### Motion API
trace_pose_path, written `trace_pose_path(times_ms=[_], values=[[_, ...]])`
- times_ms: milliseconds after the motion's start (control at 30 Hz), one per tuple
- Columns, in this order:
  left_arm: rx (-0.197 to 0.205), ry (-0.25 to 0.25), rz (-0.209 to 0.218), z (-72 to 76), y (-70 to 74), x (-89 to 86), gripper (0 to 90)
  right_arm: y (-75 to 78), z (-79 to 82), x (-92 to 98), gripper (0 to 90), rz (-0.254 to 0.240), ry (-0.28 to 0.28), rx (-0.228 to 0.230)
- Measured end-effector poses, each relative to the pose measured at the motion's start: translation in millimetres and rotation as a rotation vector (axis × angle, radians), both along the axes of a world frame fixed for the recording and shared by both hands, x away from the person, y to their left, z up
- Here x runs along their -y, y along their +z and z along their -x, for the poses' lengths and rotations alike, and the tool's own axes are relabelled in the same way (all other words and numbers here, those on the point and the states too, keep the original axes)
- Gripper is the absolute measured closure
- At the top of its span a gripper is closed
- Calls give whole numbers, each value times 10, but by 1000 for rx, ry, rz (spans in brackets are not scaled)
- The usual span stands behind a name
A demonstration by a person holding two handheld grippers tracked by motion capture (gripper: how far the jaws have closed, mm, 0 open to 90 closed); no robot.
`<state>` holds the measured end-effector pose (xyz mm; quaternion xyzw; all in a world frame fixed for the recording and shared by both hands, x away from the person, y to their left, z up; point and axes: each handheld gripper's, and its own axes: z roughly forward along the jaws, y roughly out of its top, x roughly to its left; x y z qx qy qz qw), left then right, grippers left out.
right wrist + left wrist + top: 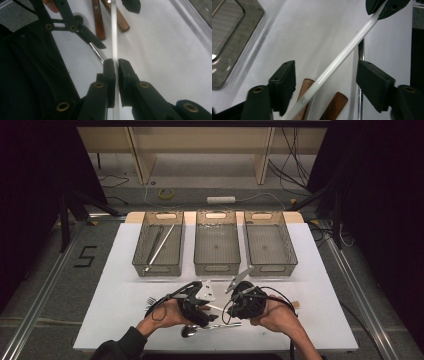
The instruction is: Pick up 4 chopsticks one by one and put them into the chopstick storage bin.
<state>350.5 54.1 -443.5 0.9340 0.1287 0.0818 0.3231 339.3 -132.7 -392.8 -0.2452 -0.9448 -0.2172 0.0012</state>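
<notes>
A thin white stick [114, 35] runs straight up from my right gripper [116, 63], whose jaws are shut on it. In the left gripper view the same stick [342, 53] crosses diagonally between the spread pads of my left gripper [325, 72], with a gap on each side. The right gripper's jaws [383, 7] clamp its far end. In the high view both grippers meet near the table's front edge, left gripper [199, 306] and right gripper [236, 304] facing each other.
Two wooden-handled utensils [305, 88] and a metal handle [361, 51] lie on the white table under the stick. A spoon [207, 327] and a fork [150, 300] lie by the hands. Three grey bins [217, 268] stand at the back; the left bin [145, 262] holds long utensils.
</notes>
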Motion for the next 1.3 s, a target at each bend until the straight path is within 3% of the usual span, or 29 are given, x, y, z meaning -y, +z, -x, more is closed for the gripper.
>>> trace_pose_path(times_ms=[133,433,733,900,1100,1200,1300], values=[[0,-20,7,16,19,2,420,0,7,-7,859,-4,14,1],[7,-93,-35,78,26,41,557,2,37,-41,859,-10,50,-4],[1,-135,-41,104,59,22,701,-17,43,-43,858,-8,93,-17],[8,-184,-69,135,60,24,745,-27,54,-44,857,-10,124,-19],[11,-242,-72,158,39,5,785,-44,35,-24,847,-23,157,-22],[4,-257,-109,176,25,20,831,-27,19,-33,816,-11,118,-7],[4,-231,-126,152,26,-8,833,41,21,-7,737,-12,102,15]])
